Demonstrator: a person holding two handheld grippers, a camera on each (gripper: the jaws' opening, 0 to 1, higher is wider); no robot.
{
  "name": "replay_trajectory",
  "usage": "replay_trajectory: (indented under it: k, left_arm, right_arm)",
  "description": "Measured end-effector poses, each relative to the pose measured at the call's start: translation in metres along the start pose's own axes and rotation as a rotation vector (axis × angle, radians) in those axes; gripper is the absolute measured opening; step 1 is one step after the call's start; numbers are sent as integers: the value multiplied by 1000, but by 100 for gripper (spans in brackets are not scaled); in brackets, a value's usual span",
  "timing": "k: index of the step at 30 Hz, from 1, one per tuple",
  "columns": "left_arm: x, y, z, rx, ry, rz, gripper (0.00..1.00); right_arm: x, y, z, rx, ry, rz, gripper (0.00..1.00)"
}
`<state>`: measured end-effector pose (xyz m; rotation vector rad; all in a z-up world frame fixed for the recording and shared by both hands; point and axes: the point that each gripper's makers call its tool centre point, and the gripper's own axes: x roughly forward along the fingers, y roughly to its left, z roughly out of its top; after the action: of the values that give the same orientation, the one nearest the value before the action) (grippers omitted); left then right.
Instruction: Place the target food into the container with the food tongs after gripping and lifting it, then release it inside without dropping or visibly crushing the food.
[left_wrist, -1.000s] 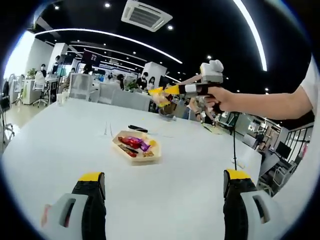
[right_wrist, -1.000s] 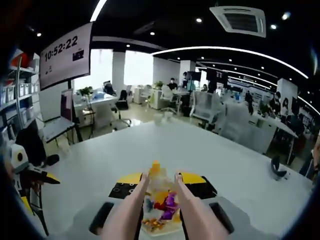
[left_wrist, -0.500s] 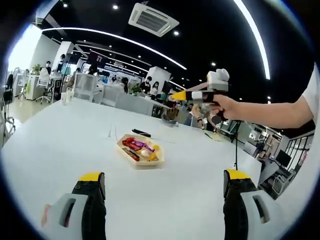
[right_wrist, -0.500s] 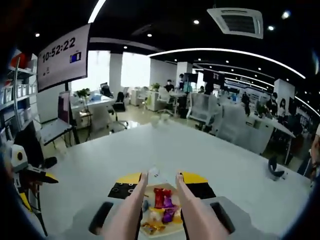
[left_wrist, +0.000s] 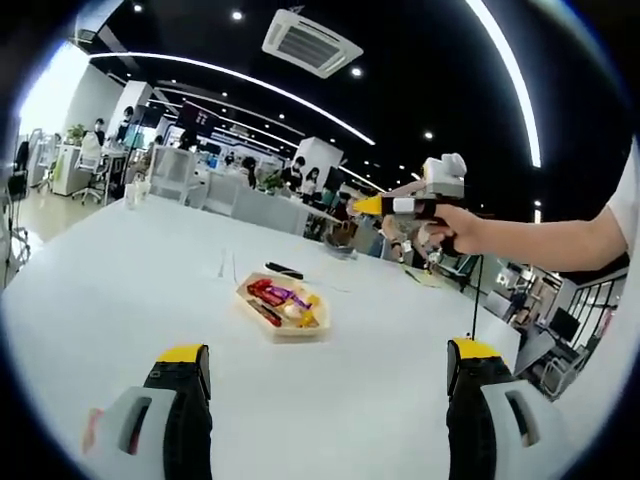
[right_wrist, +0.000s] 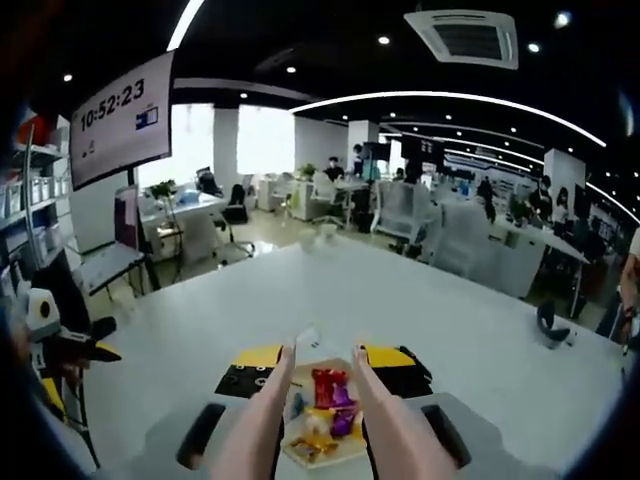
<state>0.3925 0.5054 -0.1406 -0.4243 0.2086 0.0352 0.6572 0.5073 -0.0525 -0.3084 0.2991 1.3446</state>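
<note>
1. I am looking at a big open-plan office with a dark ceiling, curved light strips and an air-conditioning vent (left_wrist: 311, 43); a long white table (left_wrist: 120, 290) takes up the lower half of both views.
2. At about 10 o'clock in the right gripper view hangs a wall screen (right_wrist: 122, 118) reading 10:52:23, with desks and office chairs beyond the table's far end.
3. In the left gripper view a tan container (left_wrist: 282, 305) sits on the table near centre, holding wrapped sweets (left_wrist: 277, 294) in red, purple and yellow.
4. Just past it, at 12 o'clock from the tray, lies a dark pen-like object (left_wrist: 284, 270); I cannot tell what it is.
5. My left gripper (left_wrist: 330, 385) has its yellow-tipped jaws spread wide at 7 and 5 o'clock, with nothing between them.
6. My right gripper (right_wrist: 320, 362) is clamped on the food tongs (right_wrist: 262, 425), whose two pale arms run up from 6 o'clock with a narrow gap between their tips.
7. The tong tips hang above the container, which shows between them with the sweets inside; nothing sits between the tips themselves.
8. At 2 o'clock in the left gripper view, a hand (left_wrist: 462, 228) holds that right gripper well above the table, beyond the container.
</note>
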Motion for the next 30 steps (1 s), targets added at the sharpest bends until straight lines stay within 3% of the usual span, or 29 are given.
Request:
replay_trajectory:
  k: [4, 6, 7, 10, 13, 14, 15, 17, 18, 19, 20, 22, 24, 25, 27, 30]
  left_arm:
    - [-2, -5, 0, -5, 43, -20, 99]
    - [1, -17, 10, 3, 13, -70, 99]
    - [5, -25, 10, -14, 27, -110, 99]
    - [16, -26, 19, 22, 28, -111, 99]
    - [25, -23, 36, 28, 14, -49, 99]
    - [28, -30, 57, -11, -41, -23, 99]
    - [29, -36, 67, -13, -84, -30, 99]
    - [36, -55, 67, -45, -40, -95, 99]
    - [39, -64, 65, -6, -5, -130, 99]
    - [40, -65, 64, 17, 3, -135, 99]
    - [43, -62, 60, 94, 36, -113, 99]
    - [47, -64, 57, 107, 66, -106, 99]
    - [52, -66, 63, 87, 36, -114, 99]
    - [54, -67, 67, 37, 25, -105, 99]
    - [57, -78, 81, -11, -58, -155, 99]
    - [60, -80, 78, -19, -37, -159, 99]
  right_arm:
    - [-9, -2, -7, 24, 12, -13, 29]
    - [-18, -7, -8, 47, -7, -43, 29]
    - [-24, -9, -7, 92, -29, -49, 29]
    - [-29, -10, -8, 83, -40, -20, 29]
    - [-33, -19, -20, 127, -25, -12, 29]
    - [-34, -21, -20, 149, -55, -5, 29]
    - [-35, -20, -19, 170, -79, 15, 29]
    - [-41, -18, -27, 212, -84, 12, 29]
    - [-41, -19, -30, 230, -95, 22, 29]
    - [-42, -19, -35, 237, -98, 32, 29]
    - [-43, -18, -39, 238, -96, 36, 29]
    - [-45, -16, -43, 235, -101, 51, 29]
    - [-49, -16, -51, 233, -110, 65, 29]
    - [-52, -19, -58, 276, -113, 57, 29]
    - [-60, -16, -62, 271, -116, 90, 29]
    - [-65, -16, -65, 280, -131, 129, 29]
